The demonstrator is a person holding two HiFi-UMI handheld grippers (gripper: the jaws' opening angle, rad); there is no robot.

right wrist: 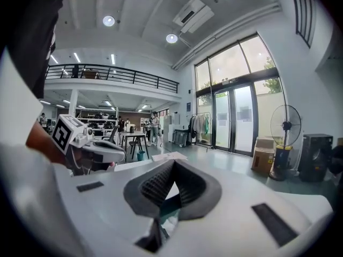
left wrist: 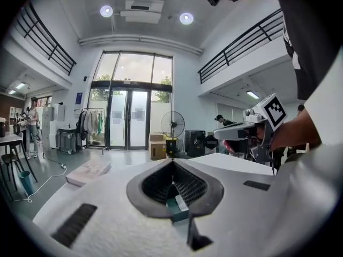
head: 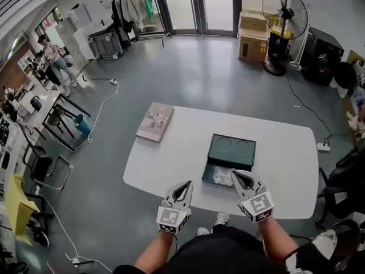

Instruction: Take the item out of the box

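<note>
On the white table (head: 285, 153) lies an open dark green box (head: 210, 171), its lid (head: 232, 149) folded back flat on the far side. A crumpled white item (head: 221, 177) sits in the box's near half. My right gripper (head: 234, 174) is shut with nothing in it and hovers over the box's near right corner. My left gripper (head: 187, 183) is shut and empty at the table's near edge, left of the box. In the left gripper view the closed jaws (left wrist: 172, 161) show green box (left wrist: 174, 208) below them. In the right gripper view the closed jaws (right wrist: 173, 163) point over the box.
A flat printed package (head: 155, 122) lies at the table's far left corner. A standing fan (head: 283, 16) and cardboard boxes (head: 254, 36) stand beyond the table. A black chair (head: 345, 187) is at the right. Desks and chairs line the left side, and a cable (head: 102, 104) runs across the floor.
</note>
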